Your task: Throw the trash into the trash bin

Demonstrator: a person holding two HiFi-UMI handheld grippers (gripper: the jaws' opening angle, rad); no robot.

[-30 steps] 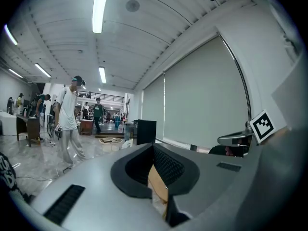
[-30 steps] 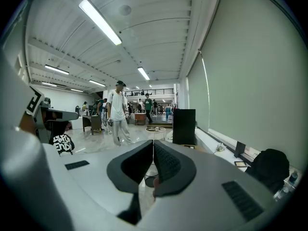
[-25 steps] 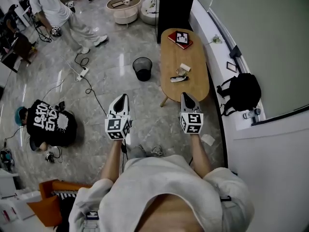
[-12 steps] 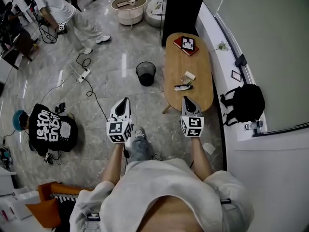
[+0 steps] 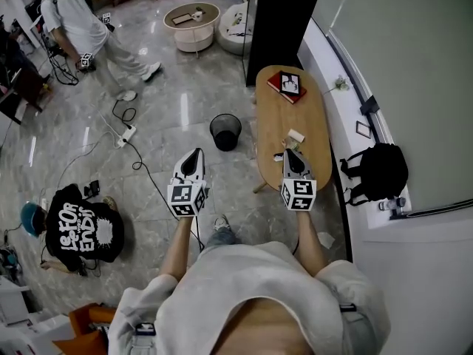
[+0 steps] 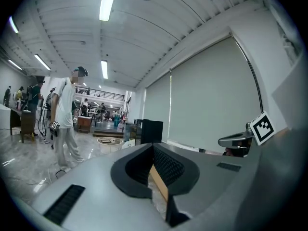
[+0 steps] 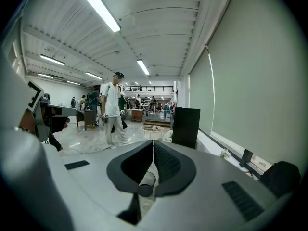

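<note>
Wooden and oval, the counter [image 5: 284, 113] carries the trash [image 5: 296, 135], a pale crumpled scrap just ahead of the right gripper [image 5: 290, 154]. The black mesh trash bin [image 5: 225, 132] stands on the floor close beside the counter, so the carry looks short. Both forearms reach forward. The right gripper and the left gripper [image 5: 195, 154] point nearly level, jaws pressed together on nothing, the left one over bare floor.

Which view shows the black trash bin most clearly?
The head view: the trash bin stands whole on the floor beside the table. The right gripper view shows an unclear round rim under its jaws, perhaps the bin; the left gripper view shows none.
</note>
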